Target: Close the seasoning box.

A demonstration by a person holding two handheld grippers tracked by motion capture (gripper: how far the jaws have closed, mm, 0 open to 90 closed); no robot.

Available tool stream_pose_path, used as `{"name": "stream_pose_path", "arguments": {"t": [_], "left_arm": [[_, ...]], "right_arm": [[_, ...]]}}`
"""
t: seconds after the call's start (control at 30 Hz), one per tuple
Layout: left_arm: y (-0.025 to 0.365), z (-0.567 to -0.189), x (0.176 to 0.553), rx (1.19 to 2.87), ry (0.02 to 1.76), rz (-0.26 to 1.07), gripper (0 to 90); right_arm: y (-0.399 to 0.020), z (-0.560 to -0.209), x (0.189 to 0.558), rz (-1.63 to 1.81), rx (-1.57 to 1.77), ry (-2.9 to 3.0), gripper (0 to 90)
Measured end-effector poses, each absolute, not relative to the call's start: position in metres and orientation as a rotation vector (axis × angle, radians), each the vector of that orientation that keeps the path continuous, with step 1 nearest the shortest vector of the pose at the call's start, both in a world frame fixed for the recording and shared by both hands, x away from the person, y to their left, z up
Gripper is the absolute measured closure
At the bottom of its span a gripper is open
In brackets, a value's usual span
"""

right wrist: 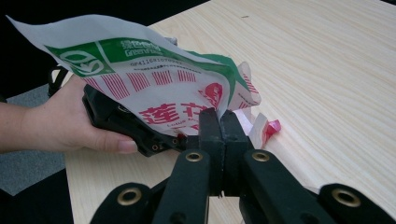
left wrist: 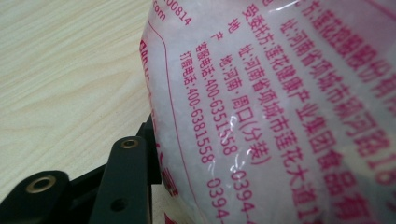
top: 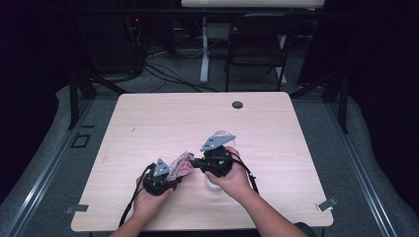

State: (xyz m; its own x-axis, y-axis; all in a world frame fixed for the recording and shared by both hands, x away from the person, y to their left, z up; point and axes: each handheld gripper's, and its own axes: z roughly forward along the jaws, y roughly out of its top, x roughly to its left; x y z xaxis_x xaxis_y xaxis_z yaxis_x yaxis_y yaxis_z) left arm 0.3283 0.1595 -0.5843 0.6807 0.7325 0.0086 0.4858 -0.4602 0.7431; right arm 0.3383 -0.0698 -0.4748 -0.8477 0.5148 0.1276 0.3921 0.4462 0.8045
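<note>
Plastic film: the packet is a soft printed pouch, white with red Chinese lettering, red stripes and a green band along one edge; pale grains show through the clear part in the left gripper view.
Packet place: held off the table between the two grippers, slung across the gap from one pair of fingers to the other, near the person's edge of the table.
Right gripper: its fingers are pressed together on a thin edge of the packet, the film crumpled just beyond their tips.
Left gripper: the packet lies right against the inner face of the one finger in sight; the far finger is hidden behind the pouch, so I cannot tell whether the pads already bite or only bracket it.
Hands: the left hand wraps its gripper body just behind the packet.
Step in hand: by my reading, taking a two-sided hold on the packet, likely to pull it open or tear the edge.
Next move calls for: a firm bite by the left fingers on the filled body, then a steady pull away from the right fingers' pinch.
Care: the film is slick and the grains shift, so a shallow pinch may slip; a sudden tear could spill the contents onto the table.
</note>
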Motion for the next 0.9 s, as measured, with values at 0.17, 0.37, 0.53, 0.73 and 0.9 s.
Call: {"name": "stream_pose_path", "arguments": {"t": [0.17,0.37,0.53,0.73,0.9], "left_arm": [[0.159,-0.579,0.328,2.179,0.907,0.455,59.2],[0.161,-0.572,0.327,2.177,0.902,0.475,59.9],[0.163,-0.568,0.326,2.160,0.909,0.472,60.1],[0.163,-0.564,0.324,2.159,0.894,0.509,60.2],[0.166,-0.561,0.324,2.179,0.882,0.555,60.2]], "right_arm": [[-0.071,-0.473,0.337,1.369,0.799,2.552,89.3],[-0.072,-0.468,0.336,1.375,0.782,2.560,81.8],[-0.071,-0.462,0.331,1.371,0.747,2.547,70.2],[-0.070,-0.457,0.326,1.324,0.714,2.515,58.4],[-0.072,-0.455,0.325,1.289,0.667,2.491,54.4]]}}
